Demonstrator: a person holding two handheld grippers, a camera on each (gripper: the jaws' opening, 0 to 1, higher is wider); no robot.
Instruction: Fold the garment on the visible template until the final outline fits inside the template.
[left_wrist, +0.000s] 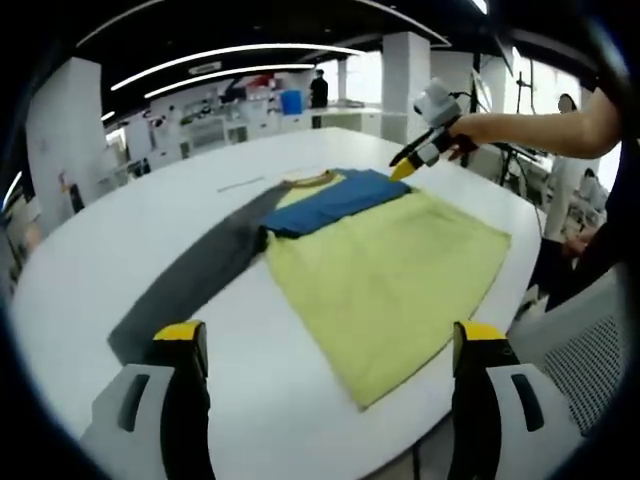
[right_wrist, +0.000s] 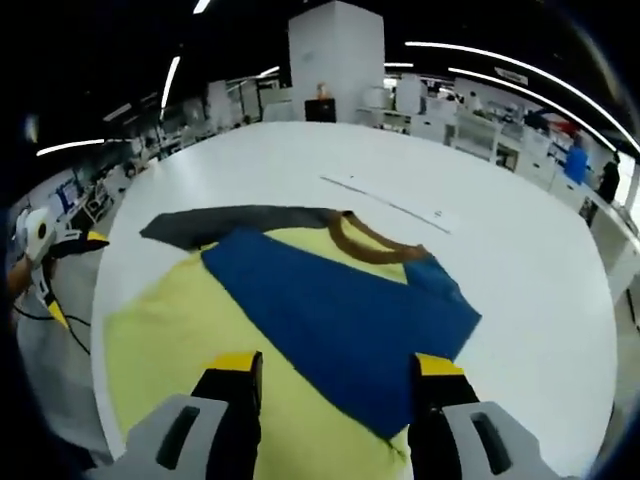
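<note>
You have a white table (left_wrist: 330, 420) carrying the load. A yellow shirt (left_wrist: 390, 280) lies flat on it, blue sleeve (right_wrist: 330, 320) folded across, grey sleeve (left_wrist: 190, 280) outstretched.

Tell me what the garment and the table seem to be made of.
Garment: soft knit cloth, probably cotton jersey, matte; it lies limp and flat with gentle creases, and its sleeve folds over easily. Table: hard, smooth white surface, maybe laminate; faint sheen, no grain.

hidden: garment (right_wrist: 330, 330) hem, behind jaws | cut off: person's body (left_wrist: 600, 180)
</note>
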